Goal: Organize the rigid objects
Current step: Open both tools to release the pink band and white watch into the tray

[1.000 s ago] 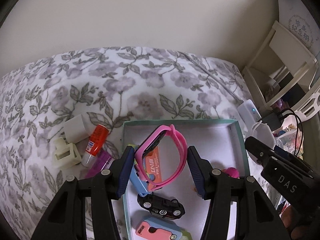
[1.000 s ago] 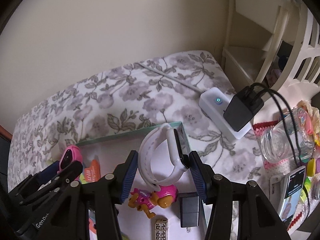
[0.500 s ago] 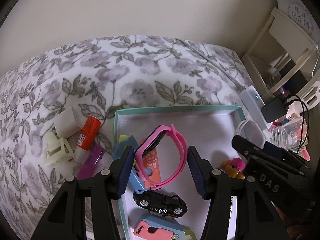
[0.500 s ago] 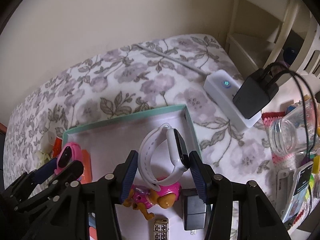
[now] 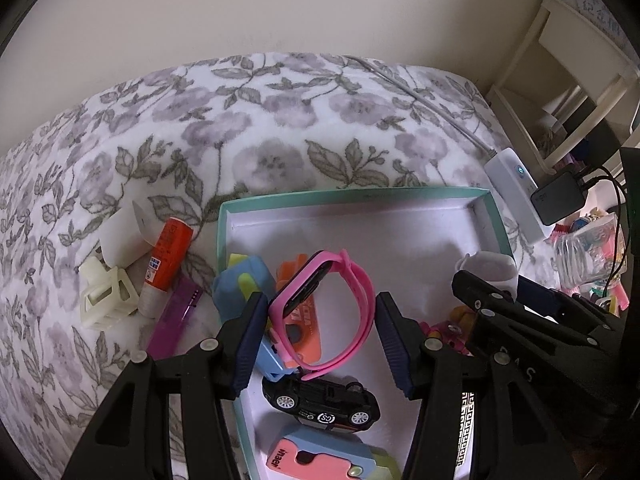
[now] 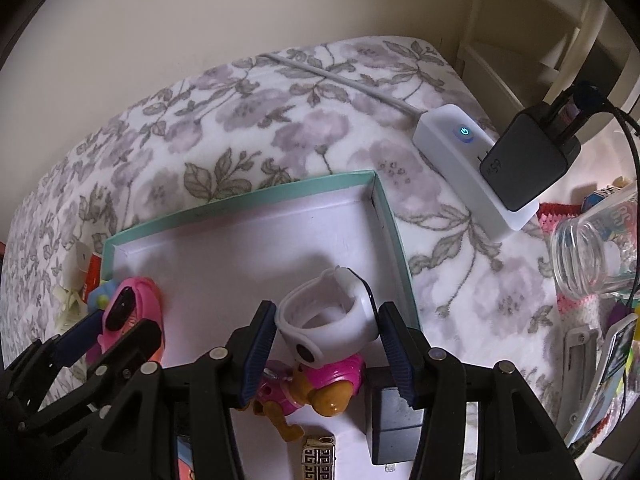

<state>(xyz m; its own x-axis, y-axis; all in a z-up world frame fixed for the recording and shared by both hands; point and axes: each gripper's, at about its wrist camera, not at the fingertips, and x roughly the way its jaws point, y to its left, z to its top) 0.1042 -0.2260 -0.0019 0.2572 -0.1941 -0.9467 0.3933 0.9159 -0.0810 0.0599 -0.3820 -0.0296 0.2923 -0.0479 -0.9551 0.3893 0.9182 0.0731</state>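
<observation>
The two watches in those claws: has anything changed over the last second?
Both grippers sank toward the teal box, carrying their watches lower over the toys inside. The left gripper still clamps the pink watch, the right gripper the white watch. Nothing released.

Box (image 6: 256,200) far half bare; toy car (image 5: 320,400), toy dog (image 6: 316,388) crowd near half
</observation>
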